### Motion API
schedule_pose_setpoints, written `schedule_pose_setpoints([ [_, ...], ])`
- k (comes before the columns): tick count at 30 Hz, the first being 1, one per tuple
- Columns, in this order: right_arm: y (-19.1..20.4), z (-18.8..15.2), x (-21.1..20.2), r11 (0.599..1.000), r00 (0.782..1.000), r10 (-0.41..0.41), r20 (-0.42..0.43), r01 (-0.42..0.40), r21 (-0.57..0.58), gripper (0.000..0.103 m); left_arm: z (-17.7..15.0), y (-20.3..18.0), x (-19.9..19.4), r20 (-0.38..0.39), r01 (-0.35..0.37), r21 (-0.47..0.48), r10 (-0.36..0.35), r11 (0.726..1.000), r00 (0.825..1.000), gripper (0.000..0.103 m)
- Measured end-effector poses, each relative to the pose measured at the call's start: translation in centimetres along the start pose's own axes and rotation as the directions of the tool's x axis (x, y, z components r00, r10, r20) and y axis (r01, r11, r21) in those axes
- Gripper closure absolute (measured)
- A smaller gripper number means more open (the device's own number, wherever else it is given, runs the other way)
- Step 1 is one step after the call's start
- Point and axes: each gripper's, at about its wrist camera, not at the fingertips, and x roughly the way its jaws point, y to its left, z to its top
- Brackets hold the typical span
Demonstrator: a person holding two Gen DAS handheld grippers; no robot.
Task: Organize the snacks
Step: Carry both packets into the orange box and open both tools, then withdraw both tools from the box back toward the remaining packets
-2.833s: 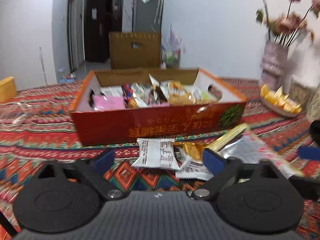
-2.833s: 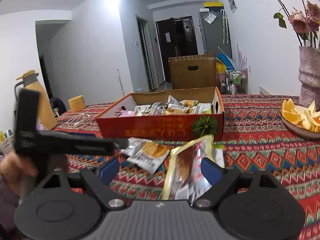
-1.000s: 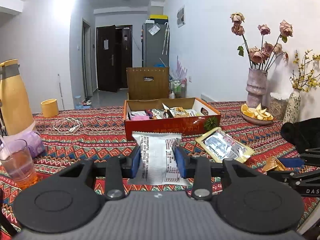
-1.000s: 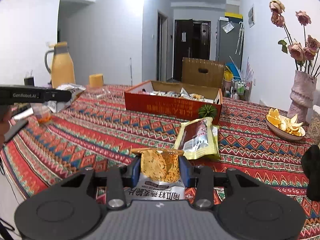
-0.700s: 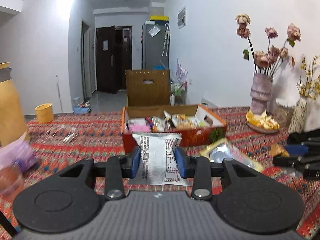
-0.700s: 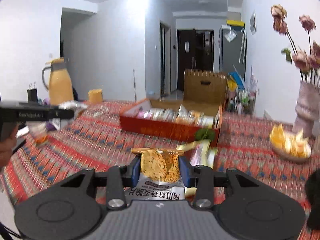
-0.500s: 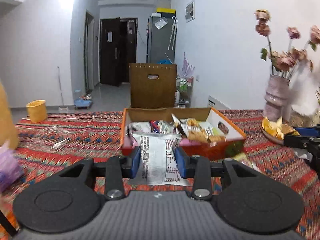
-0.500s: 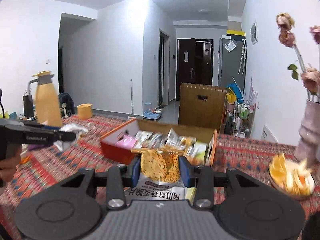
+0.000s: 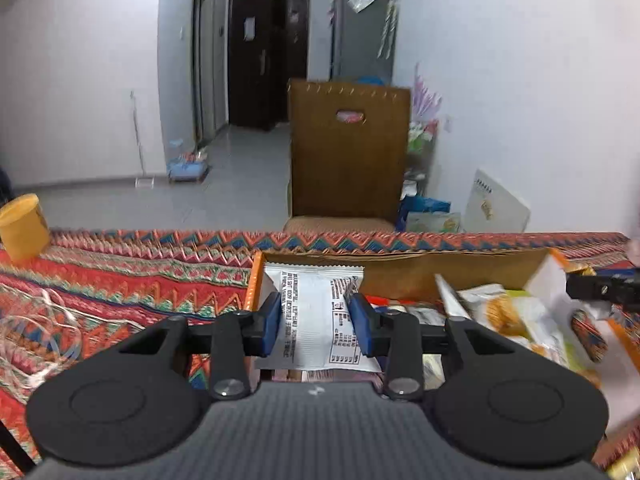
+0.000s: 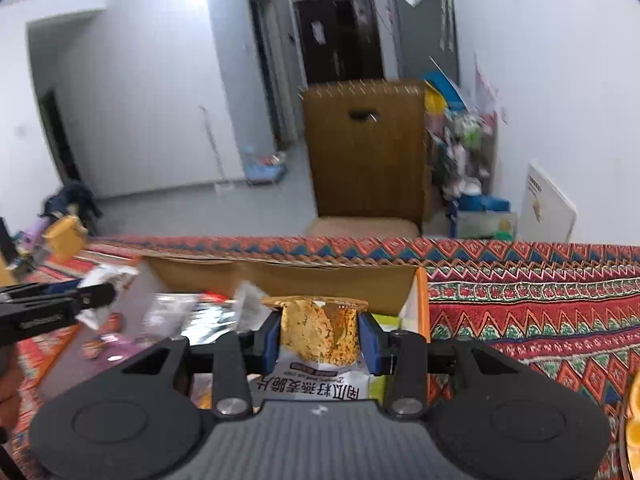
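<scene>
Snack box [image 9: 404, 270] sits on the worktop [image 9: 132, 272], which has a red zigzag-patterned cloth over it, and both claws are up over the box with a packet each.

Left claw [image 9: 317, 323] is pinching a white snack packet [image 9: 316, 320] between its blue pads [image 9: 271, 322]. The packet faces the camera with its printed back panel, barcode and small text showing, and it hangs over the left end of the box, near the orange left wall. More wrappers are piled loose inside the box to the right of it, including a yellowish one [image 9: 500, 312]. You can also see the tip of the other tool poking in from the right edge of the left wrist view.

Right claw [image 10: 319, 338] is clamped on a crispy snack packet [image 10: 318, 336], clear front with golden-brown crackly pieces inside and a white bottom strip with dark lettering. It's over the right end of the box [image 10: 280, 276], just inside the orange right wall. A shiny silver wrapper [image 10: 192, 316] lies in the box to its left.

Behind the worktop there's a brown wooden chair [image 9: 348, 152] pushed up close, and a yellow cup [image 9: 22, 226] stands far left on the cloth. A tangle of white cable [image 9: 36, 332] lies on the cloth at the left too.
</scene>
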Motion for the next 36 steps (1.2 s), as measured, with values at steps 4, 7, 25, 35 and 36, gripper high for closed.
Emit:
schedule_pose_setpoints([
  [4, 0.2, 0.6, 4.0, 0.985, 0.987, -0.16, 0.02, 0.161, -0.055, 0.02, 0.3, 0.0, 2.9, -0.057, -0.016, 0.008, 0.017, 1.0, 0.998, 0.042],
  [7, -0.3, -0.1, 4.5, 0.988, 0.988, -0.149, 0.042, 0.15, -0.028, 0.017, 0.1, 0.3, 2.8, -0.046, 0.025, -0.008, -0.026, 1.0, 0.999, 0.034],
  [25, 1.7, -0.7, -2.1, 0.996, 0.991, -0.077, 0.11, 0.082, -0.038, 0.015, 0.5, -0.6, -5.3, 0.024, 0.028, 0.029, -0.029, 0.999, 0.999, 0.032],
  [35, 3.5, -6.1, -19.2, 0.993, 0.981, 0.022, 0.194, 0.001, -0.117, 0.008, -4.3, -1.6, -23.9, 0.208, 0.035, 0.107, -0.057, 0.994, 0.976, 0.013],
  [36, 3.6, -7.0, -20.8, 0.992, 0.98, 0.03, 0.197, -0.005, -0.128, 0.008, -5.6, -1.7, -25.5, 0.223, 0.02, 0.104, -0.043, 0.994, 0.974, 0.011],
])
